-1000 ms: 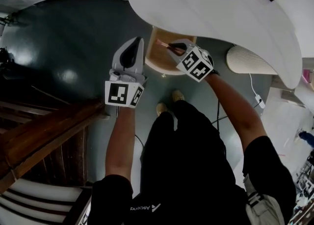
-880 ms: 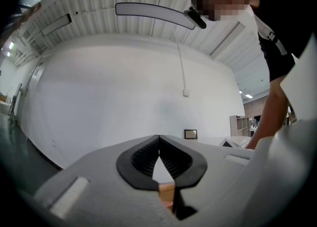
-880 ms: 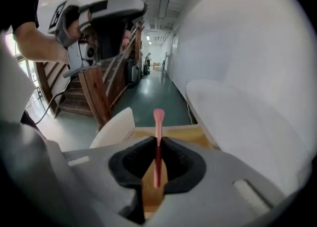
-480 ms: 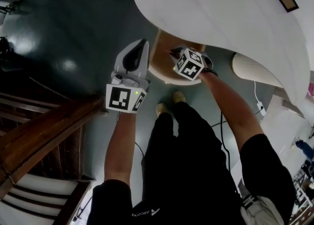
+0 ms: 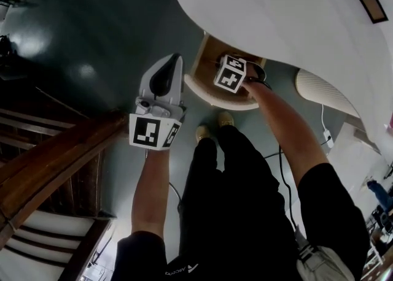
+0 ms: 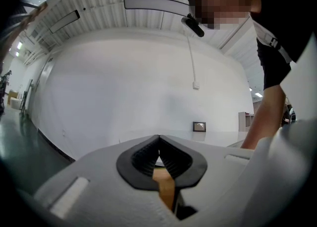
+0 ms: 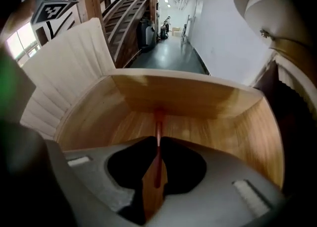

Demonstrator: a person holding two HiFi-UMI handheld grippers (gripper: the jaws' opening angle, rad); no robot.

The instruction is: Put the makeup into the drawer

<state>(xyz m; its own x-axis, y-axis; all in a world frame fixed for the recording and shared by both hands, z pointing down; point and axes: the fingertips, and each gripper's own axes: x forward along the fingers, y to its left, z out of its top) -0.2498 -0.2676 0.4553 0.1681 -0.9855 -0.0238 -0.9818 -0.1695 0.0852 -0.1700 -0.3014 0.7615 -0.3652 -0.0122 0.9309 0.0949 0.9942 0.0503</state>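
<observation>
Under the white table (image 5: 276, 10), at the upper middle of the head view, a wooden drawer (image 5: 198, 84) is pulled out over the dark floor (image 5: 73, 46). We have the right tongs (image 7: 157, 139) reaching down into it from the lower right of that frame. They are clamped on a thin red makeup pencil (image 7: 158, 122). In the right gripper view, at the centre of the frame, the pencil sticks out past the tips and points at the drawer's back wall, above the bare wooden bottom. We cannot tell whether its far end touches the wood. Just left of the drawer in the head view we hold the left tongs (image 6: 159, 141). They are pressed together with nothing between them. Their tips point up the frame toward the table's edge, close beside the drawer's left corner. Whether they touch it we cannot tell.
</observation>
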